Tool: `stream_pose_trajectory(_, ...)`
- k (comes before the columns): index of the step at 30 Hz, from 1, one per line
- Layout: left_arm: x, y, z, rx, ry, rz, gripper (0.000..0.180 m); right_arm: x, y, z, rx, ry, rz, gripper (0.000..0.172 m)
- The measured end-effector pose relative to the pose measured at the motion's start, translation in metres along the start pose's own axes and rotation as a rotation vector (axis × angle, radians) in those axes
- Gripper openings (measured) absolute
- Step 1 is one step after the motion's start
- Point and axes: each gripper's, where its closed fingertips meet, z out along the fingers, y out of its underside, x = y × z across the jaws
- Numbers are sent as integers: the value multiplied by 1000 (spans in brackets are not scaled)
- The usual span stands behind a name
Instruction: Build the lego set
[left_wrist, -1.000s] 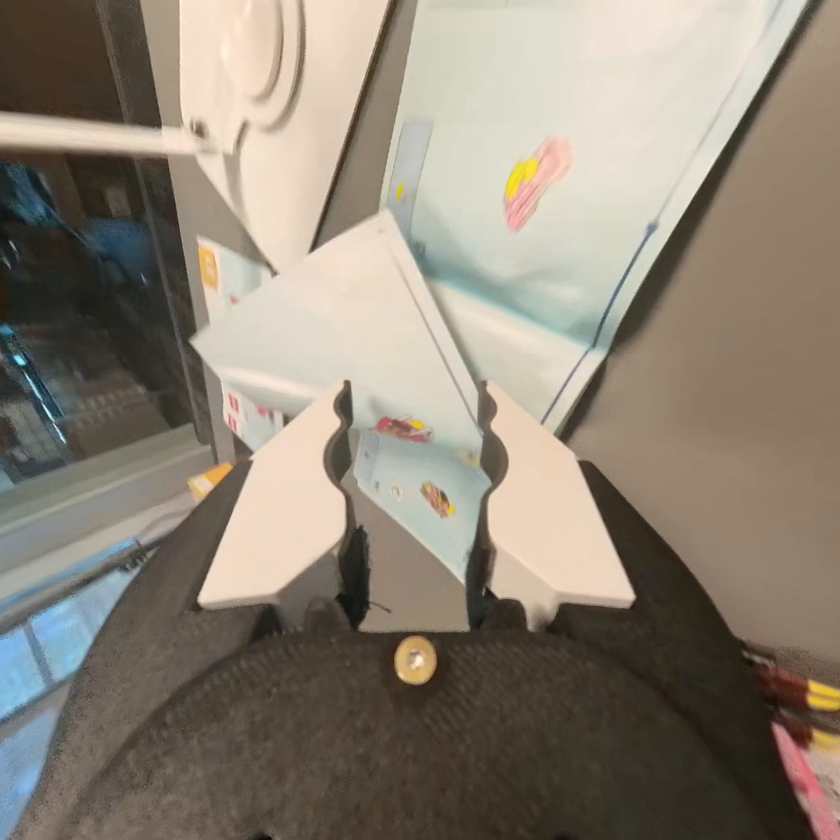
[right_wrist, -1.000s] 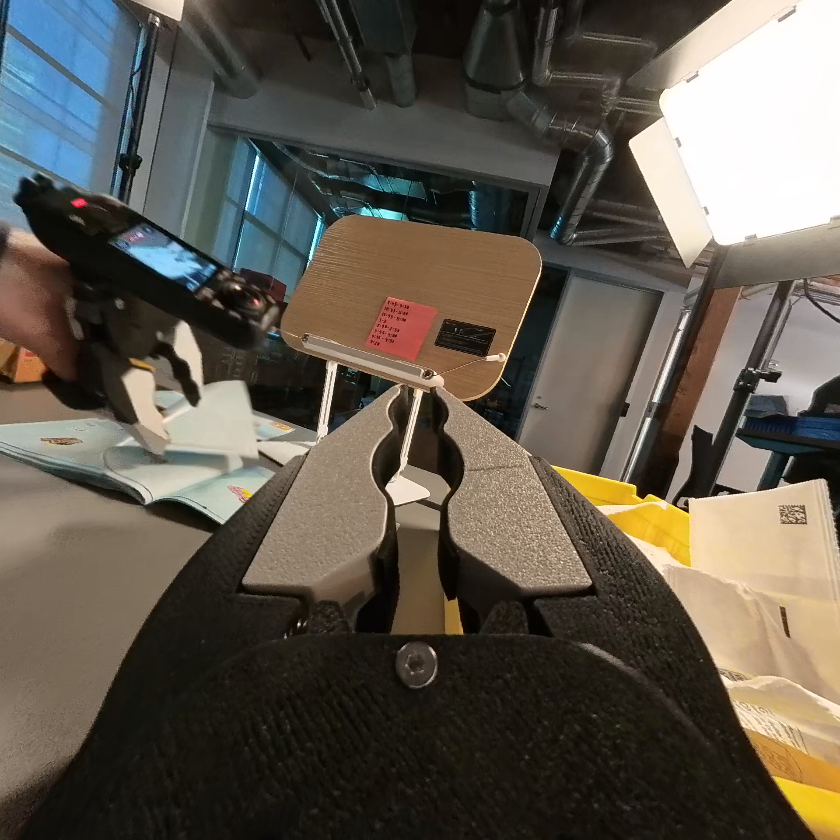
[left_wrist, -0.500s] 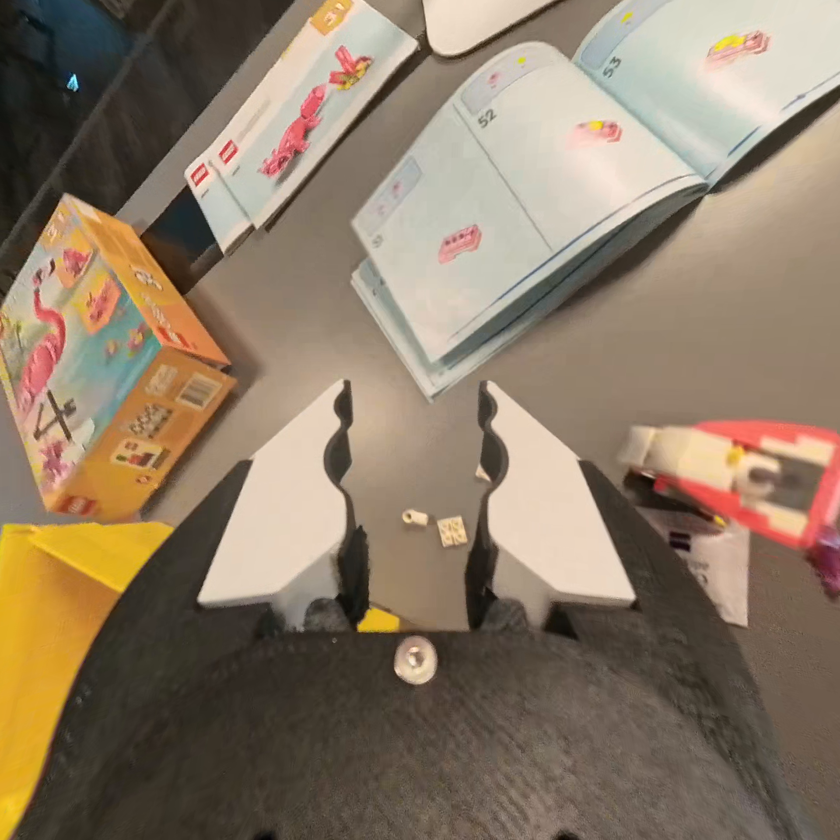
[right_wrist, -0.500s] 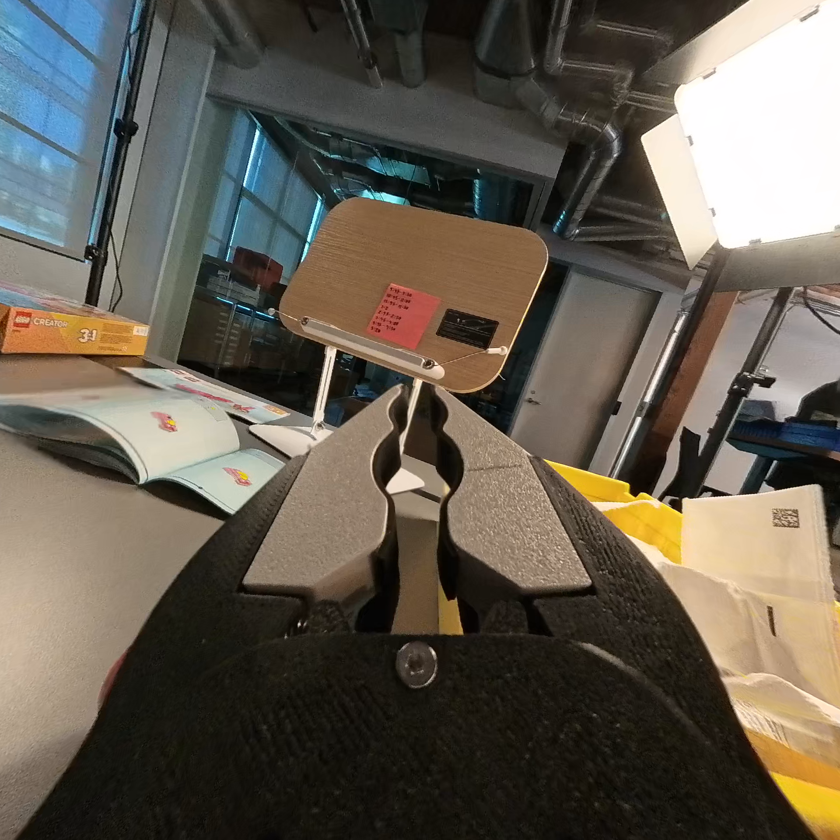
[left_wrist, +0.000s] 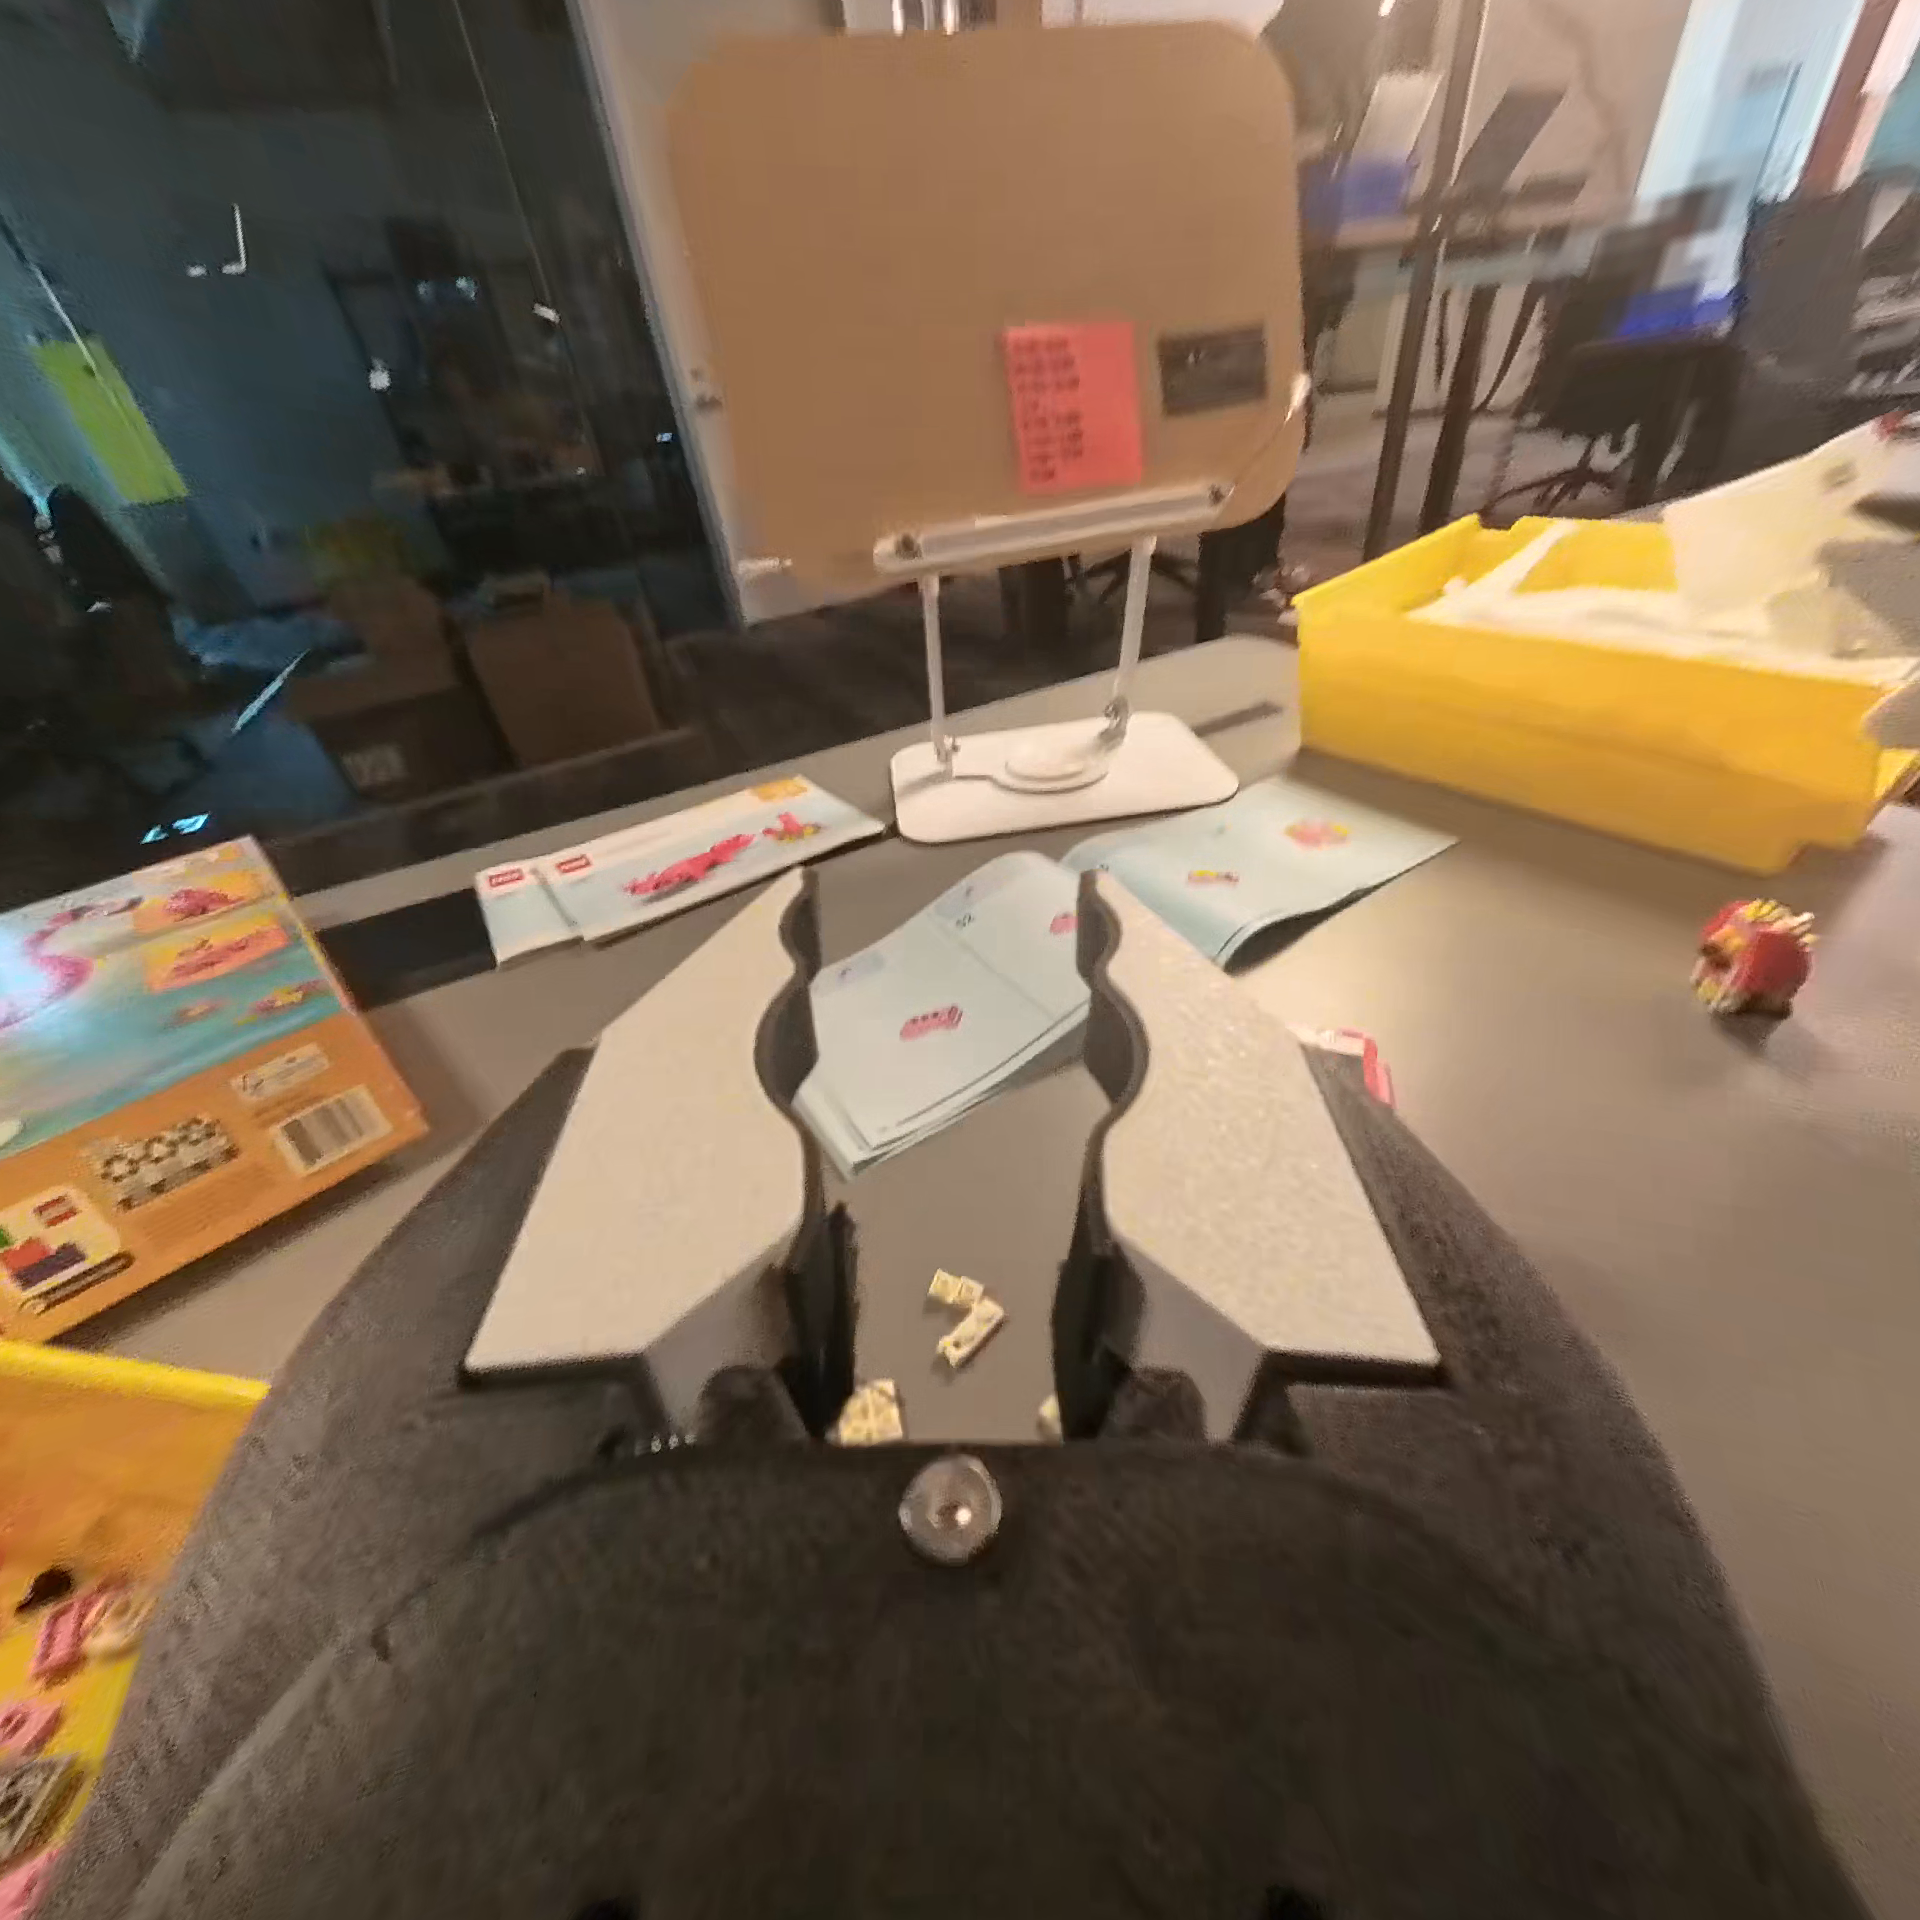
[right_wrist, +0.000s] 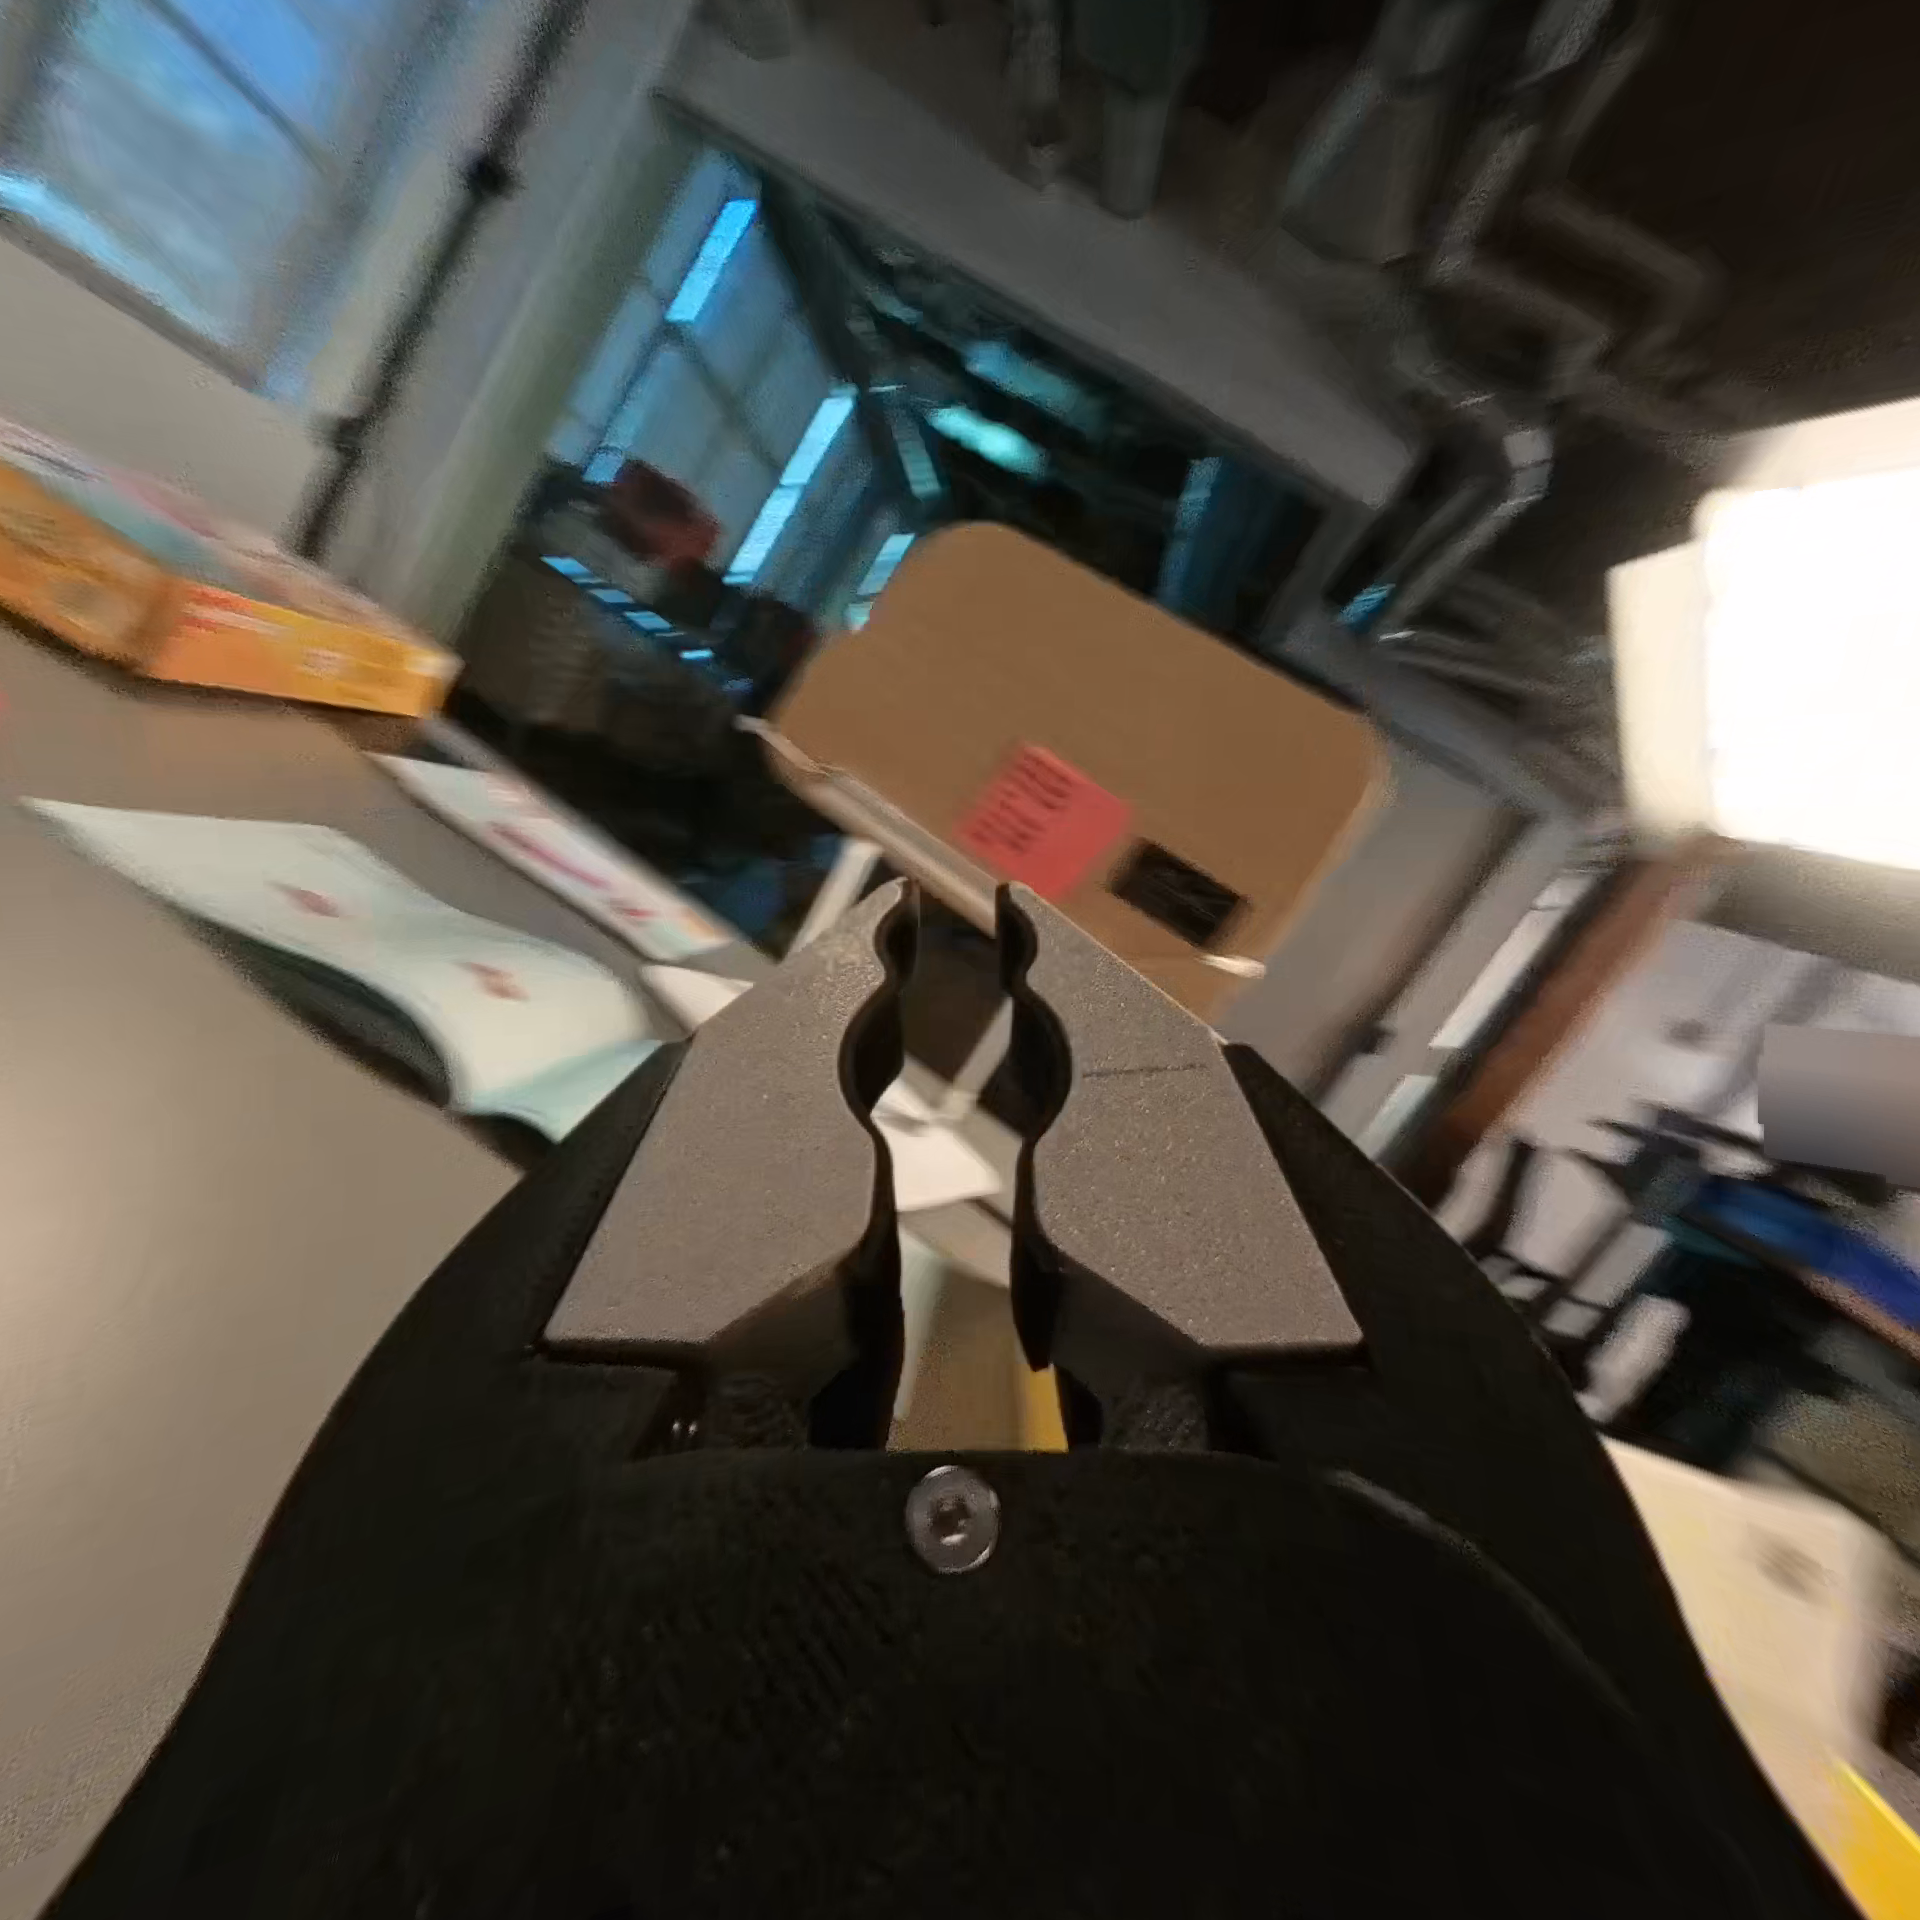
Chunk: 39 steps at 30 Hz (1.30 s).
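Note:
My left gripper (left_wrist: 945, 883) is open and empty, held above the grey table (left_wrist: 1558, 1195). An open light-blue booklet (left_wrist: 935, 1039) lies on the table and shows between its fingers. Several small cream bricks (left_wrist: 966, 1320) lie on the table under the gripper. My right gripper (right_wrist: 956, 891) is open by a narrow gap with nothing between its pads. It is tilted and points at a wooden book stand (right_wrist: 1143, 675). The stand also shows in the left wrist view (left_wrist: 977, 291), on its white base (left_wrist: 1060, 774).
An orange toy box (left_wrist: 156, 1060) lies at the left and closed booklets (left_wrist: 665, 862) lie behind the open one. A yellow bin (left_wrist: 1558, 727) with white bags stands at the right. A small red brick model (left_wrist: 1756, 966) sits in front of it. A yellow tray (left_wrist: 94, 1455) holds pink pieces. The left gripper's tips are roughly 30 cm from the right gripper's.
A second ago a booklet page stood between my left fingers; it then left them, and the gripper tipped up to face the stand, closing slightly. The right gripper rolled and opened a little.

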Motion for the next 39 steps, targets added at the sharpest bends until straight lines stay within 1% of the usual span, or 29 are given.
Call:
stream_pose_trajectory(1,-1,-3,1,19,14,-11,47,-21,-12,10,-22,-95,35,13)
stream_pose_trajectory(2,-1,-4,3,28,31,-20,47,-45,-17,22,-75,-203,61,17)
stream_pose_trajectory(3,-3,-5,6,33,42,-27,47,-69,-15,35,-152,-310,69,20)
stream_pose_trajectory(5,-7,-5,12,56,59,-42,47,-116,4,54,-333,-508,48,29)
stream_pose_trajectory(6,-8,-5,15,76,69,-53,46,-133,15,63,-402,-569,27,32)
stream_pose_trajectory(8,-6,-1,19,108,101,-68,45,-158,33,81,-477,-632,-36,34)
stream_pose_trajectory(11,-7,10,18,136,102,-71,43,-183,52,102,-506,-682,-159,34)
stream_pose_trajectory(13,-8,14,16,154,107,-85,41,-197,66,106,-549,-738,-230,34)
stream_pose_trajectory(16,-10,15,16,149,108,-106,41,-206,85,105,-603,-792,-345,33)
stream_pose_trajectory(20,-10,16,15,147,116,-122,41,-206,94,107,-603,-785,-444,30)
stream_pose_trajectory(24,-9,18,16,138,122,-119,41,-205,90,111,-562,-752,-470,26)
stream_pose_trajectory(30,-6,18,16,135,142,-121,41,-202,91,113,-547,-687,-484,12)
stream_pose_trajectory(33,0,20,17,127,160,-112,41,-198,94,114,-560,-579,-454,0)
stream_pose_trajectory(39,19,31,24,76,226,-99,41,-180,96,113,-575,-295,-226,0)
